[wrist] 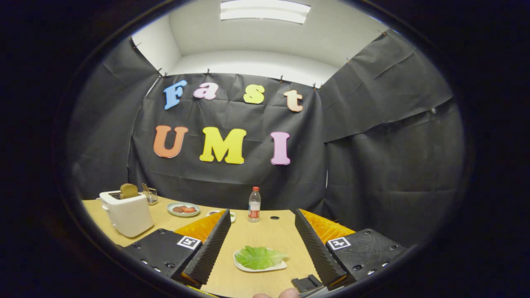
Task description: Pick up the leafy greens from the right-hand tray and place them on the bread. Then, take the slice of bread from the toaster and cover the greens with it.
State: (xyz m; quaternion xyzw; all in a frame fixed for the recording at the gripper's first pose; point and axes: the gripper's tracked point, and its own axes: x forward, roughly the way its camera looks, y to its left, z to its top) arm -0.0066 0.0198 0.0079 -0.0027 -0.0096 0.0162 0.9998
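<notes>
The gripper [263, 244] hangs spread wide above the thin, floppy green lettuce leaf [260, 257] on its small white tray [242, 267]; being light and tear-prone, it is best pinched gently at mid-leaf.

Leafy greens [260, 257] flat on white tray [242, 267]; bread slice [129, 191] upright in white toaster [126, 213].

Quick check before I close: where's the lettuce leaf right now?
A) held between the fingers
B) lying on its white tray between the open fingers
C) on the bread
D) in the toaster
B: the lettuce leaf lies flat on the white tray, the gripper open, touching nothing.
</notes>
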